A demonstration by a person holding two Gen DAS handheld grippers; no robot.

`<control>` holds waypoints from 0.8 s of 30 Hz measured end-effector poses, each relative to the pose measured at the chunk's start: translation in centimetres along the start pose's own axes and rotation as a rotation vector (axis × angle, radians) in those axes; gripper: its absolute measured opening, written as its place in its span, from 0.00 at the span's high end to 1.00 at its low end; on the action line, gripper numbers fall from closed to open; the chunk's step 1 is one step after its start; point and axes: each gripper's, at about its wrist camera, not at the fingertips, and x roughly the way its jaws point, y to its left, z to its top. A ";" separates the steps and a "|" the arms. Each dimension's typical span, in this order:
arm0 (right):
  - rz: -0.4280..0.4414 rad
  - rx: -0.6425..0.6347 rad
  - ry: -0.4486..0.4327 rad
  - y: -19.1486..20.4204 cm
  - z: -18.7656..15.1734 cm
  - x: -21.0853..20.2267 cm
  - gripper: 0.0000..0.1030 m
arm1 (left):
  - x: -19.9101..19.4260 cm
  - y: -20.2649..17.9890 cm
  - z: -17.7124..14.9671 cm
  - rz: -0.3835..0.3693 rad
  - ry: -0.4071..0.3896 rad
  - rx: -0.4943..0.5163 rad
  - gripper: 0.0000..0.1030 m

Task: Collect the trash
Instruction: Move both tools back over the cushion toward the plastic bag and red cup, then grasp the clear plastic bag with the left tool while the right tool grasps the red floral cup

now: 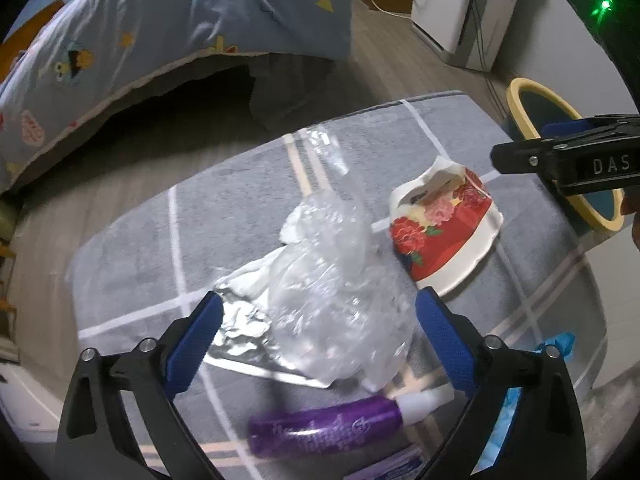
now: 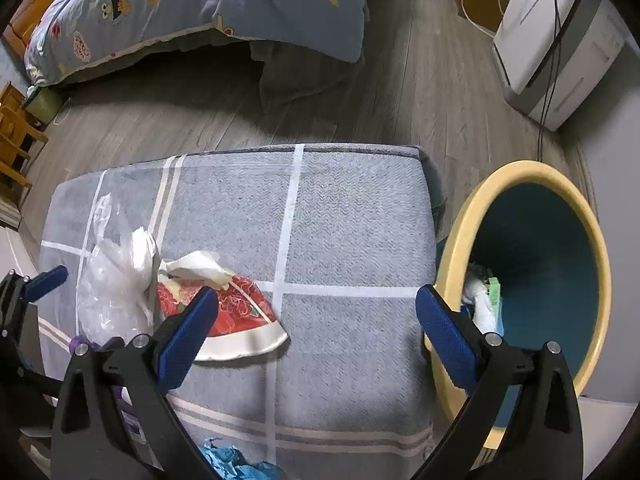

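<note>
A clear crumpled plastic bag (image 1: 332, 280) lies over a silver foil wrapper (image 1: 244, 320) on the grey checked cloth. My left gripper (image 1: 320, 344) is open, its jaws to either side of the bag, above it. A crushed red flowered paper cup (image 1: 440, 232) lies to the bag's right; it also shows in the right wrist view (image 2: 240, 316), with the bag (image 2: 116, 292) left of it. My right gripper (image 2: 316, 336) is open and empty over the cloth, beside the yellow-rimmed bin (image 2: 452, 248) that holds some trash. It shows in the left wrist view at the right edge (image 1: 520, 148).
A purple bottle (image 1: 320, 424) lies near me on the cloth (image 2: 352, 220). A blue crumpled scrap (image 2: 228, 460) lies at the front edge. A bed with a blue quilt (image 2: 200, 0) stands beyond on the wood floor. A white appliance (image 2: 556, 40) with cables stands at the back right.
</note>
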 end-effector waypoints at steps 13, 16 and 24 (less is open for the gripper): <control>0.096 -0.099 0.050 2.4 0.3 2.2 0.09 | 0.9 0.2 0.0 -0.087 0.038 -0.003 0.66; 0.109 -0.146 0.059 3.5 0.1 2.6 0.12 | 0.5 0.2 0.1 -0.103 0.026 -0.002 0.70; 0.113 -0.159 0.096 4.5 -0.1 3.9 0.21 | 0.4 0.4 0.0 -0.103 0.033 0.008 0.72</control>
